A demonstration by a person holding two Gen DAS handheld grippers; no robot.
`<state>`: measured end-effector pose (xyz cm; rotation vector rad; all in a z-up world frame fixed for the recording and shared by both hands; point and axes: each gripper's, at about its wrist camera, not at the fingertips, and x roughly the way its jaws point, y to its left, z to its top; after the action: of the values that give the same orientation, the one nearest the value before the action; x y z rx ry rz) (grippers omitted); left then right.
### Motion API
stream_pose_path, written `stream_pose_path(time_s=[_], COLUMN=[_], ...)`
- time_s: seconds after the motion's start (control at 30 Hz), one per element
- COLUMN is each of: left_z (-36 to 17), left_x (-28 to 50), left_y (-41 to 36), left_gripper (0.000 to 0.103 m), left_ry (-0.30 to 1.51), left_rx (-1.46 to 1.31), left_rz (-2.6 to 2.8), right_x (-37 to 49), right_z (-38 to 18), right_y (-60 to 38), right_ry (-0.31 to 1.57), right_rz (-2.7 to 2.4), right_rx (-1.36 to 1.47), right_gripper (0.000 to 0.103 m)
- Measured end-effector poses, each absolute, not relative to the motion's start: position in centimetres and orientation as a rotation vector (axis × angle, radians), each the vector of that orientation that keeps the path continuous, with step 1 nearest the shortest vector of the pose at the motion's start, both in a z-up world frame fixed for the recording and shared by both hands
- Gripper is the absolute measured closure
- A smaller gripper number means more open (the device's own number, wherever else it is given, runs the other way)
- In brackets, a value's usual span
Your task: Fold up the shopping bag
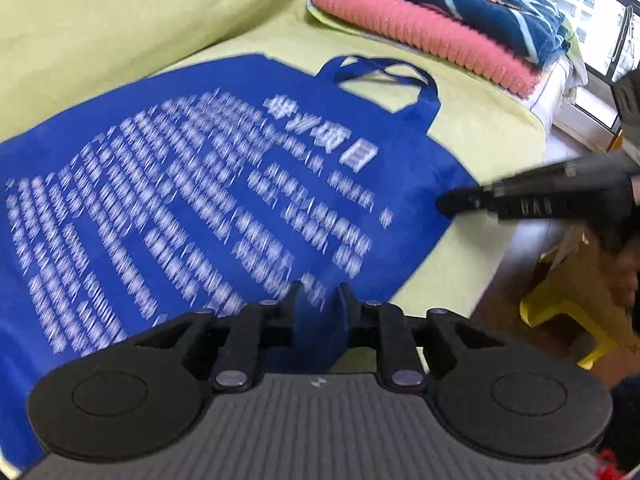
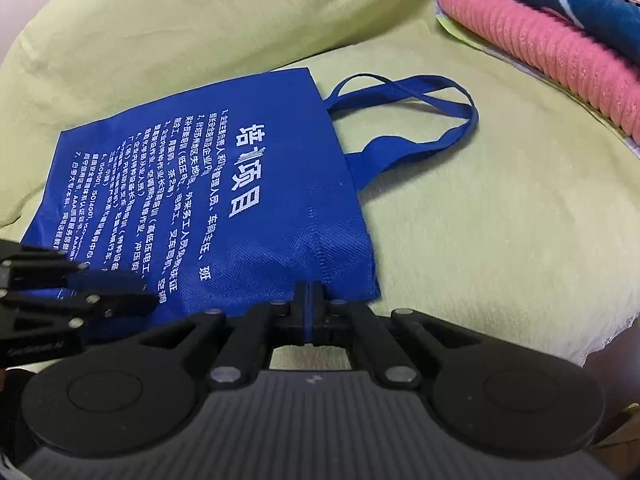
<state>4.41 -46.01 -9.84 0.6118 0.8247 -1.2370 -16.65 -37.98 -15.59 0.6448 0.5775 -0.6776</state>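
Both grippers' jaws pinch the blue shopping bag's [image 2: 240, 200] near edge on a yellow-green sheet [image 2: 500, 220] beside folded towels [image 2: 540, 40].

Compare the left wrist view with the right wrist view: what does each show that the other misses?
Left wrist only: a window and a yellow stool off the bed's edge. Right wrist only: the bag's print in sharp focus. Both: the blue shopping bag on green bedding, folded pink towel, left gripper and right gripper each pinching the bag's near edge.
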Motion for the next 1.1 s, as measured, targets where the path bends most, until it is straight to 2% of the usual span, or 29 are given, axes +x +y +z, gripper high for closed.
stream_pose_path(time_s=[0.17,0.4,0.5,0.53,0.6,0.83,1.1], left_z=[-10.3,-7.4,-6.1,-5.7,-4.9,-4.4,-6.2], left_x=[6.3,6.5,6.6,6.6,6.7,6.5,6.2], left_y=[-41.1,-39.0,-38.1,-37.8,-37.2,-38.8,-39.1], left_gripper=[0.082,0.088,0.086,0.079,0.074,0.074,0.07], left_ry=[0.878,0.826,0.804,0.796,0.781,0.823,0.872], left_rx=[0.565,0.506,0.481,0.473,0.456,0.441,0.464], left_rz=[-1.127,-1.033,-0.993,-0.979,-0.953,-0.918,-0.859], right_x=[-16.3,-15.8,-15.7,-15.7,-15.6,-15.3,-15.0], right_z=[-15.3,-14.9,-14.8,-14.8,-14.7,-14.6,-14.5], right_y=[-38.2,-38.4,-38.3,-38.3,-38.2,-38.0,-38.0], right_ry=[0.605,0.641,0.646,0.648,0.652,0.67,0.684], right_rz=[-0.678,-0.679,-0.683,-0.684,-0.687,-0.694,-0.704], right_rx=[0.64,0.632,0.627,0.625,0.618,0.592,0.594], right_gripper=[0.103,0.103,0.103,0.103,0.103,0.103,0.103])
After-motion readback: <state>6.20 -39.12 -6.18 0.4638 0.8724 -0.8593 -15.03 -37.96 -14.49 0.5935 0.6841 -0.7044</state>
